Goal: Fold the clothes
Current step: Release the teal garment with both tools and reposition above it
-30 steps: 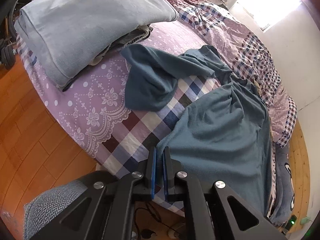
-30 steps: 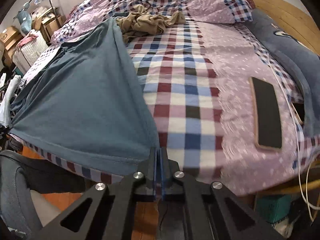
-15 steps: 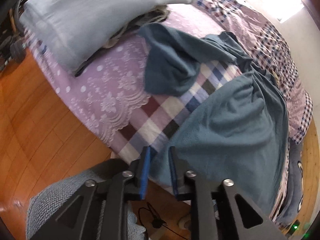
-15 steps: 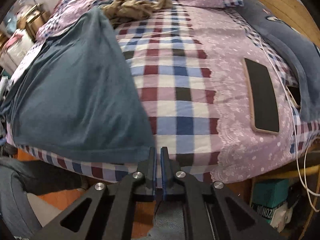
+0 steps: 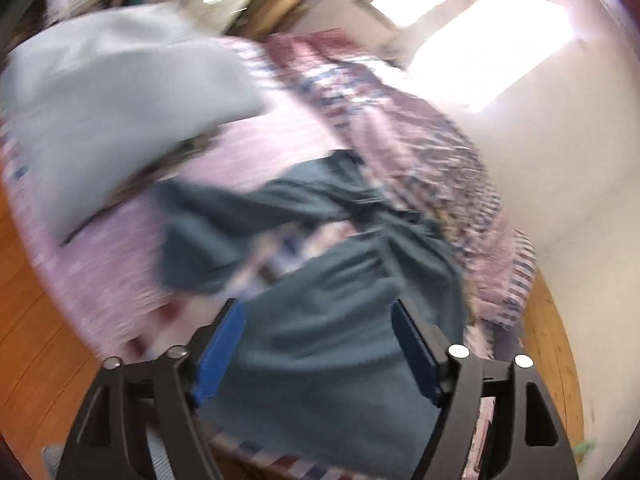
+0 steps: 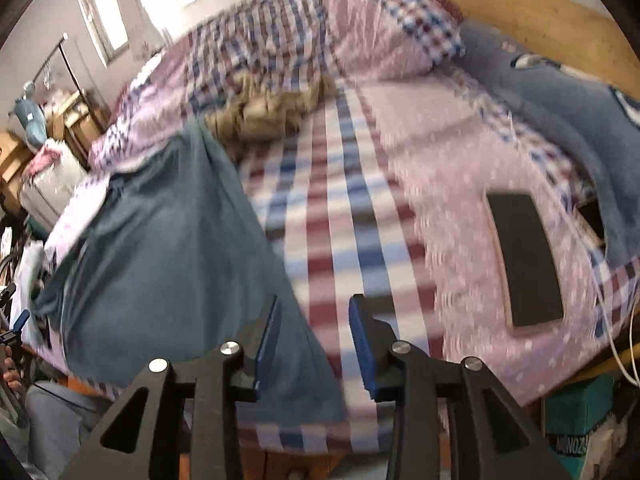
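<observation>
Teal shirt (image 5: 340, 320) lies spread on the checked bedsheet (image 6: 340, 220), its hem hanging just over the near edge of the bed and one sleeve (image 5: 192, 236) flung out toward the grey folded pile (image 5: 112, 92) at the bed's end. The left gripper (image 5: 316, 332) stands wide apart with nothing between its blue pads, the shirt's hem showing in the gap. The right gripper (image 6: 314, 332) is also spread, holding nothing, above the shirt's right corner at the mattress edge. To the right of the shirt, bare sheet runs up to a dark phone (image 6: 524, 260) lying flat and a white cable (image 6: 616, 340) near the edge. A tan crumpled garment (image 6: 268, 112) sits beyond the shirt, by the pillow (image 6: 392, 32). Both views are motion-blurred. Wooden floor (image 5: 36, 320) borders the bed.
</observation>
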`<state>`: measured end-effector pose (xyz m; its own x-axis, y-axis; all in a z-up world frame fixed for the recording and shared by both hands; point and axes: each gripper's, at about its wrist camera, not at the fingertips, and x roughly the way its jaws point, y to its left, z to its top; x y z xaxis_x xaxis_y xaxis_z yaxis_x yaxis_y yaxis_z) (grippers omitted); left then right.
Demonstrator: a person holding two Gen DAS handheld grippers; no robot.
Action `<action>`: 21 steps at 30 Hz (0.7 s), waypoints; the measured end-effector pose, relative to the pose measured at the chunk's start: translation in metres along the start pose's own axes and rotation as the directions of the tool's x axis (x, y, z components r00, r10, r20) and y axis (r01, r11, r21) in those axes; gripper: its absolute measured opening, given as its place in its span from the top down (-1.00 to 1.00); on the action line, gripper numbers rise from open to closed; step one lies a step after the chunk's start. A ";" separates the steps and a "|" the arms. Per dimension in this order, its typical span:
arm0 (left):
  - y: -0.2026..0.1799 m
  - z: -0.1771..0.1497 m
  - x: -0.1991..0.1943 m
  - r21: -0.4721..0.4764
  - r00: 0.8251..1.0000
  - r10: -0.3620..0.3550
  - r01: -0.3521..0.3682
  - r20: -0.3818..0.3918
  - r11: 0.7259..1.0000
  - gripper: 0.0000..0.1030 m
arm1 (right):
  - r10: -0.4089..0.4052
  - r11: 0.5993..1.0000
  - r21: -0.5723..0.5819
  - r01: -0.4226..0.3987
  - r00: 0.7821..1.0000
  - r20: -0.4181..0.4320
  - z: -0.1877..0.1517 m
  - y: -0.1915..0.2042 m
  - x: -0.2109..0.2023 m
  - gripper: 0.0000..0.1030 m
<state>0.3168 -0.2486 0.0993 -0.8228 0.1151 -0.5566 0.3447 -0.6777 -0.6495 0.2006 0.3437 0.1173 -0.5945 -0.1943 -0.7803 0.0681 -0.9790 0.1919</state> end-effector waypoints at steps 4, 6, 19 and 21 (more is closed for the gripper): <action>-0.052 0.010 0.051 0.106 0.994 -0.092 0.098 -0.061 0.990 -0.60 | 0.038 0.999 -0.019 -0.037 0.997 0.066 0.032 0.015 0.002 0.20; -0.074 0.014 0.076 0.133 0.987 -0.128 0.140 -0.094 0.981 -0.60 | 0.052 0.998 -0.049 -0.049 0.996 0.078 0.053 0.029 0.008 0.19; -0.150 0.049 0.232 0.168 0.949 -0.278 0.301 -0.151 0.939 -0.60 | 0.133 0.968 -0.232 -0.092 0.977 0.169 0.186 0.126 0.084 0.04; -0.147 0.048 0.250 0.165 0.952 -0.267 0.291 -0.152 0.942 -0.60 | 0.127 0.969 -0.228 -0.091 0.981 0.146 0.204 0.133 0.113 0.04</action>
<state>0.0392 -0.1555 0.0807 -0.8061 0.4012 -0.4349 0.0105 -0.7252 -0.6885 -0.0216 0.2034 0.1761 -0.6915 -0.3057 -0.6545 0.3028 -0.9453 0.1216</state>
